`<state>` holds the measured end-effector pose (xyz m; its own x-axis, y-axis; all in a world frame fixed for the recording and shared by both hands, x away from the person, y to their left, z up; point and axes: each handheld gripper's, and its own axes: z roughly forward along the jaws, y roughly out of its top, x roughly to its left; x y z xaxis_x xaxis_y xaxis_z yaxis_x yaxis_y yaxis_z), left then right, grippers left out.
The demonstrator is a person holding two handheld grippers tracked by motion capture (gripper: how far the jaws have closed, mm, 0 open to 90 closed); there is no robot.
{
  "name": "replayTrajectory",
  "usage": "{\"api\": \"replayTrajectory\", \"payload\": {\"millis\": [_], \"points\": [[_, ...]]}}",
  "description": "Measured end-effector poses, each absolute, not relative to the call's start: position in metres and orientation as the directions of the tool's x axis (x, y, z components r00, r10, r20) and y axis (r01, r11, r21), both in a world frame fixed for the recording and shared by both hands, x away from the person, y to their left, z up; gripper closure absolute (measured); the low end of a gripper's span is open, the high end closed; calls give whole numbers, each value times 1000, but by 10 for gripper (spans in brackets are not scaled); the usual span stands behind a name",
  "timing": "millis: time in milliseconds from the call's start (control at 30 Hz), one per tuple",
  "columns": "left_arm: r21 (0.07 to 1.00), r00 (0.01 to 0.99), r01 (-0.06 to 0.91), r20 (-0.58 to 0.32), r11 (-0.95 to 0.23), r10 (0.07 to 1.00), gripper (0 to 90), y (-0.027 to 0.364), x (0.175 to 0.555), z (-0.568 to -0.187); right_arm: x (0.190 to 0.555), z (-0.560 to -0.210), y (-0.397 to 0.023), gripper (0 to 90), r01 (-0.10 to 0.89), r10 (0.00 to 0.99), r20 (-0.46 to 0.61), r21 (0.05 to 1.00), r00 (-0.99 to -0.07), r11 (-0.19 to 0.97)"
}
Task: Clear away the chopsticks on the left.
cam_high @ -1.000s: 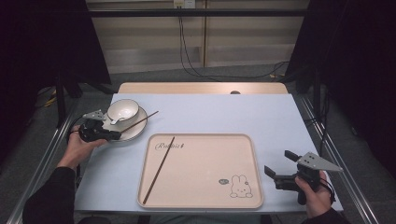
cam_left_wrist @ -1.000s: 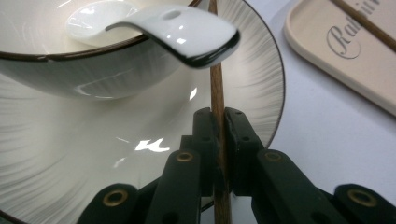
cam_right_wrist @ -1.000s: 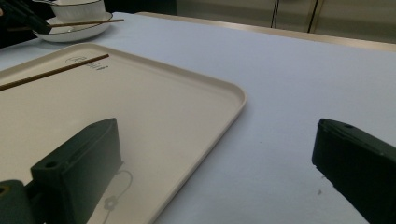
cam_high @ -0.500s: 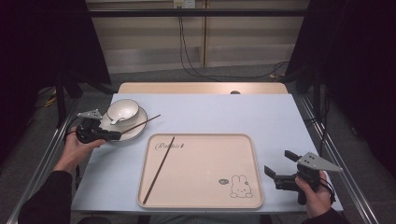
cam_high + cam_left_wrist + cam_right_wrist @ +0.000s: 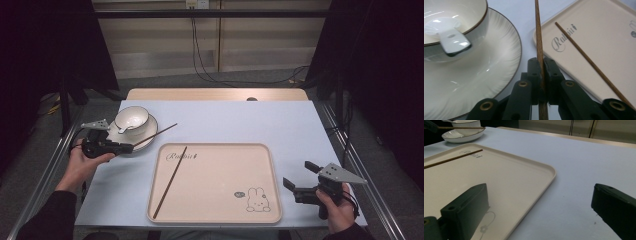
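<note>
My left gripper (image 5: 127,146) is shut on a brown chopstick (image 5: 156,134) at the table's left, beside a white plate (image 5: 144,142). In the left gripper view the chopstick (image 5: 538,40) runs up between the closed jaws, next to the plate (image 5: 499,62). A white bowl (image 5: 131,118) with a spoon (image 5: 454,41) in it stands on the plate. A second chopstick (image 5: 171,181) lies on the beige tray (image 5: 225,210), also seen as the chopstick (image 5: 586,60) on the tray (image 5: 604,32). My right gripper (image 5: 299,176) stands open over the table by the tray's right edge, nothing between its jaws.
The tray (image 5: 506,182) carries a rabbit drawing (image 5: 257,200) and a printed word. The light blue table (image 5: 280,125) has metal rails along both sides. Cables hang behind the far edge.
My left gripper with the chopstick has drifted slightly toward the near-left, away from the bowl. The right gripper has stayed put.
</note>
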<state>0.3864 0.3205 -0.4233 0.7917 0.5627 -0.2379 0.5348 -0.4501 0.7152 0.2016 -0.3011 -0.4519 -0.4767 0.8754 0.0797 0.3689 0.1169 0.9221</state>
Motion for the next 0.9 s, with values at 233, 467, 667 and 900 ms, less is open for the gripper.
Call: {"api": "replayTrajectory", "payload": {"millis": [233, 467, 667, 900], "points": [[723, 770, 563, -283, -400, 572, 841, 308, 368, -426, 202, -452, -301, 9, 371, 877, 81, 922, -474, 115], [717, 760, 579, -302, -389, 575, 842, 291, 350, -422, 202, -452, -301, 10, 371, 876, 81, 921, -475, 116], [714, 745, 596, -321, -368, 584, 842, 278, 338, -419, 202, -452, -301, 10, 368, 875, 79, 922, -478, 118], [706, 706, 628, -340, -327, 621, 843, 272, 326, -416, 202, -452, -301, 10, 368, 875, 80, 922, -478, 117]]}}
